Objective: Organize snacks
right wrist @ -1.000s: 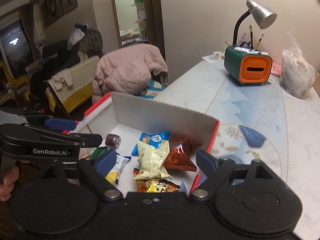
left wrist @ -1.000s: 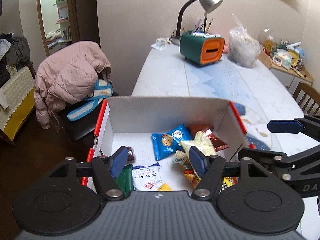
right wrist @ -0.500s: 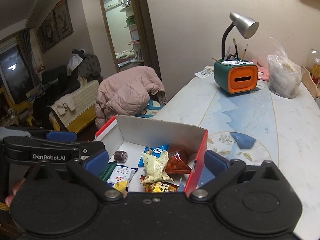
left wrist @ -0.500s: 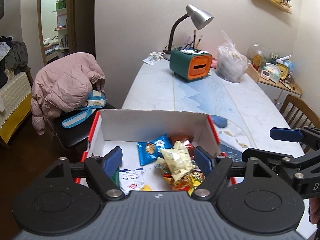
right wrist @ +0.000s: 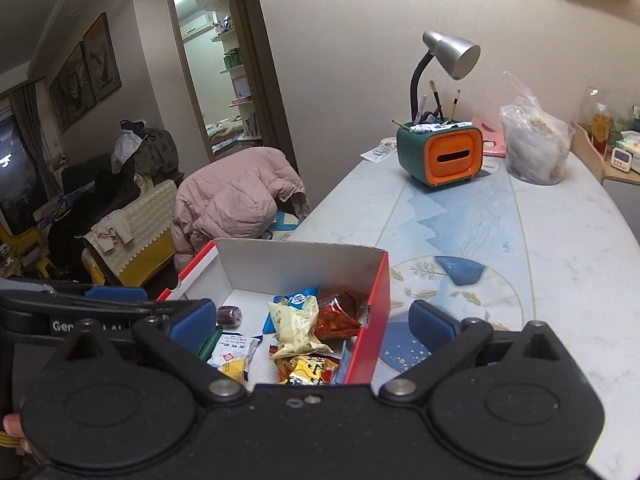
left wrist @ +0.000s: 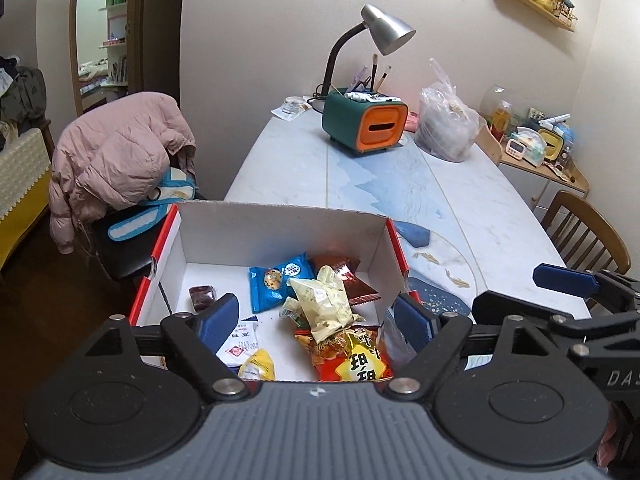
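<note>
A white cardboard box (left wrist: 280,228) with red sides sits at the table's near left corner. Inside lie a blue cookie packet (left wrist: 276,280), a pale yellow packet (left wrist: 324,304), a red-brown packet (left wrist: 348,276), an orange packet (left wrist: 352,360), a white sachet (left wrist: 242,340) and a dark candy (left wrist: 202,294). My left gripper (left wrist: 316,320) hovers over the box's near end, its jaws opening, with nothing pressed between them. My right gripper (right wrist: 312,322) stands open wide above the box (right wrist: 296,264), straddling its red right wall. The pale packet (right wrist: 296,324) lies loose below.
On the marble table (left wrist: 460,208) stand a green and orange pen holder (left wrist: 364,128), a grey lamp (left wrist: 386,32) and a clear plastic bag (left wrist: 444,132). A pink jacket (left wrist: 120,152) hangs on a chair at the left. A wooden chair (left wrist: 584,228) stands at the right.
Both grippers have drawn back and up from the box, so more of the table shows. Both sets of jaws stand wider than before. The snacks stay in the box.
</note>
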A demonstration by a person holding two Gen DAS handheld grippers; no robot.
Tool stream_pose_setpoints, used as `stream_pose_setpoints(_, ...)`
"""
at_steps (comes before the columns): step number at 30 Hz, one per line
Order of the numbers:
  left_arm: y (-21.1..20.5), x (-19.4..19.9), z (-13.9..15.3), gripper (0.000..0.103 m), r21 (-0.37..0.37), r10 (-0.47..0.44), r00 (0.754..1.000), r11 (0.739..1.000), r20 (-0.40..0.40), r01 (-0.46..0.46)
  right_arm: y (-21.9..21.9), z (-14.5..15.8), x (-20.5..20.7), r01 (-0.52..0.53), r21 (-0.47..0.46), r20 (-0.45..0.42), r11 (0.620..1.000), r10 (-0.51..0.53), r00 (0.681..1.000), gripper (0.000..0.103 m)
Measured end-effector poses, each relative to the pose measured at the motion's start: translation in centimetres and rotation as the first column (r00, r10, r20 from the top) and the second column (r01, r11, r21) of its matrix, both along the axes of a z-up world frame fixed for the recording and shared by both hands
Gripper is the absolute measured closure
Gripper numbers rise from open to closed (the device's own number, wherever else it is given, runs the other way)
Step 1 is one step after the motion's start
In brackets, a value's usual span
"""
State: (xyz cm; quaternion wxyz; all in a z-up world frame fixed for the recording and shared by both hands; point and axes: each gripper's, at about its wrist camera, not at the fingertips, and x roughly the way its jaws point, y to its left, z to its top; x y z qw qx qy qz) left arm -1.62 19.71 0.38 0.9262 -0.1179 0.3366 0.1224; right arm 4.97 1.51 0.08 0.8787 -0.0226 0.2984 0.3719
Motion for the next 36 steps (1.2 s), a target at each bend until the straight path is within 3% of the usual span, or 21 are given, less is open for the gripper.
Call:
stream_pose_setpoints(14, -0.4, -0.1, 0.0, 0.018, 0.006, 0.025, 1.000, 1.000, -0.010, -0.025, -1.0, -0.1, -0.3, 0.060, 0.014, -0.004, 0.998, -0.060, 0.998, 0.000)
stream_pose_setpoints(36, -1.3, -0.3, 0.6, 0.018, 0.040, -0.001, 1.000, 0.999, 0.023, 0.000, -1.8, 0.3, -1.0, 0.140, 0.023, 0.073, 0.990, -0.141, 0.987, 0.000)
